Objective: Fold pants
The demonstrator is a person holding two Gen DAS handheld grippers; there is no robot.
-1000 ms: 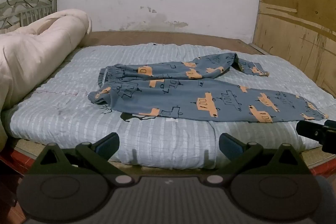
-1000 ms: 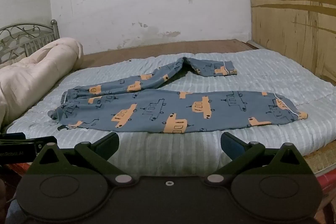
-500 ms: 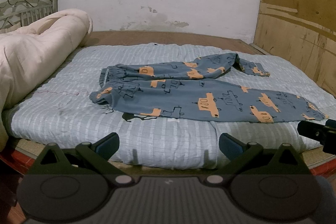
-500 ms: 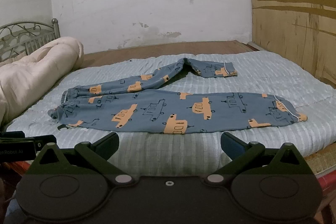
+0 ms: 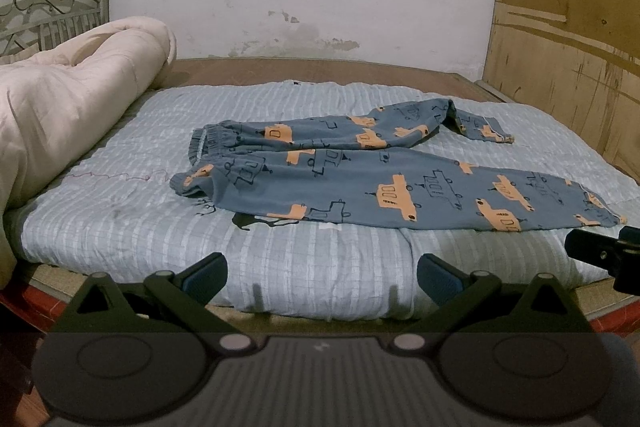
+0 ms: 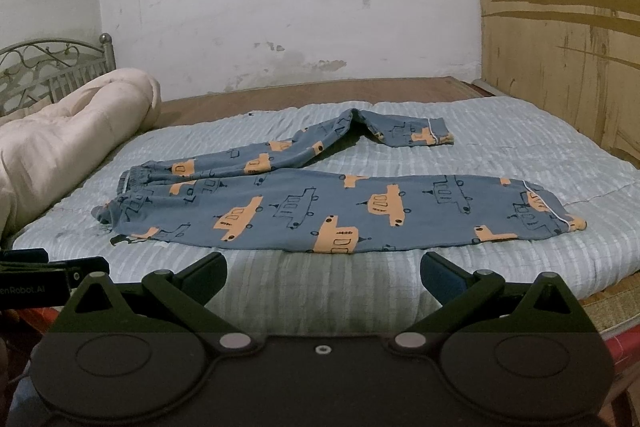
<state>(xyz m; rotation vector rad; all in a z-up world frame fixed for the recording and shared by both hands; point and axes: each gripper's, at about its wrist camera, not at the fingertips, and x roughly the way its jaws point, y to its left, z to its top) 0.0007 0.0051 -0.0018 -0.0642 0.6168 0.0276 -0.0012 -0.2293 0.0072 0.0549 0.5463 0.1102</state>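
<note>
I have both grippers parked off the near edge of the bed (image 5: 120, 227), and neither is touching anything. The left gripper (image 5: 322, 273) has its fingers spread wide with nothing between them, and the right gripper (image 6: 324, 273) is spread just as wide and just as empty. The pants (image 6: 320, 203) lie on the striped quilt (image 6: 500, 131), unfolded: the waistband (image 5: 208, 143) points toward the rolled duvet (image 5: 60, 107) on the left, the near leg runs flat and nearly straight to its cuff (image 6: 560, 215) on the right, and the far leg angles away and doubles back on itself near its end. I judge that the spread-out lay is why I hold back here with both tools released: the left one faces the waistband end, the right one the cuff end, so each can take its own end. The kinked far leg probably needs straightening or laying over the near one first. The blue cloth carries orange car and boat prints but no words I can read. The only writing shows in the right view, on the side of the left tool at the frame edge: "enRobot.AI" (image 6: 20, 289), its start cut off.
</note>
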